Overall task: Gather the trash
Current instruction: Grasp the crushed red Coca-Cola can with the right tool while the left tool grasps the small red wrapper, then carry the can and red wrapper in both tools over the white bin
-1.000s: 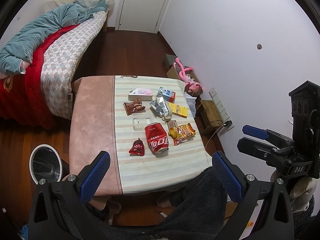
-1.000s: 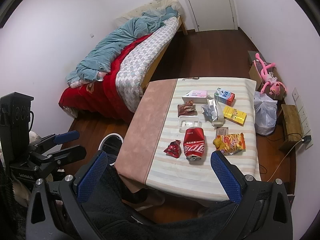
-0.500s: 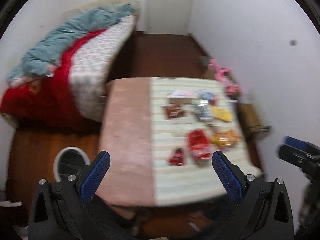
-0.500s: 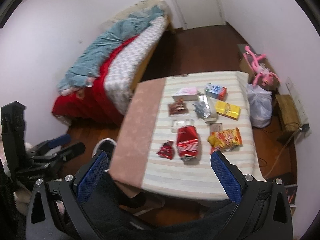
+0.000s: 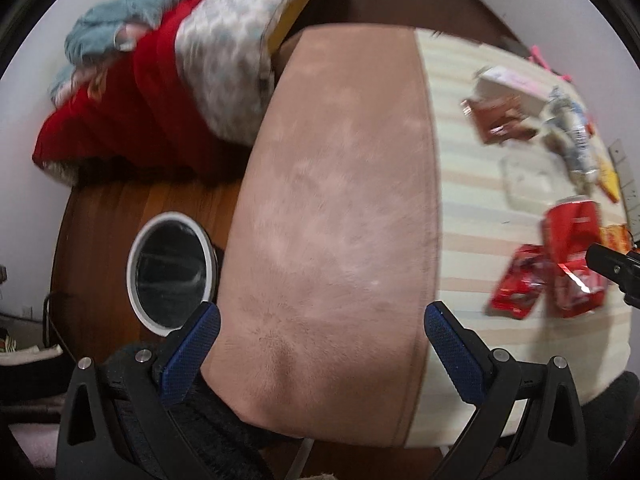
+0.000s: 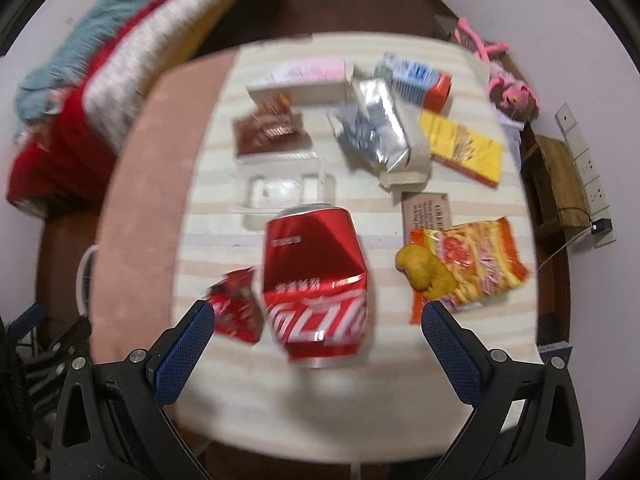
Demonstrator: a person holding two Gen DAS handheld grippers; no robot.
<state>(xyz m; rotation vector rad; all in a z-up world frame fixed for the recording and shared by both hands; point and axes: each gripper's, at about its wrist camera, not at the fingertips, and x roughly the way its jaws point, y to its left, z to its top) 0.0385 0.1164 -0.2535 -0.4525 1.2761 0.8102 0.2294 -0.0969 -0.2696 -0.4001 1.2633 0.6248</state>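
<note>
A crushed red cola can (image 6: 316, 280) lies on the striped table (image 6: 400, 412), directly ahead of my open right gripper (image 6: 318, 356), which hovers just above it with nothing held. Beside the can lie a small red wrapper (image 6: 236, 308) and an orange snack bag (image 6: 472, 264). Farther back are a brown wrapper (image 6: 268, 132), a silver bag (image 6: 376, 128), a yellow packet (image 6: 464, 144) and a clear plastic tray (image 6: 280, 192). My open left gripper (image 5: 320, 344) hangs over the table's pink half (image 5: 336, 200). The can (image 5: 572, 252) shows at that view's right edge.
A round white-rimmed bin (image 5: 170, 268) stands on the wooden floor left of the table. A bed with red and teal bedding (image 5: 160, 52) lies beyond it. A white box (image 6: 304, 80) and a blue carton (image 6: 416, 76) sit at the table's far side. A pink toy (image 6: 508, 88) is on the right.
Both grippers have dropped closer to the table. The left view has swung left over the pink half and the bin; the right has closed in on the can. Both stay open.
</note>
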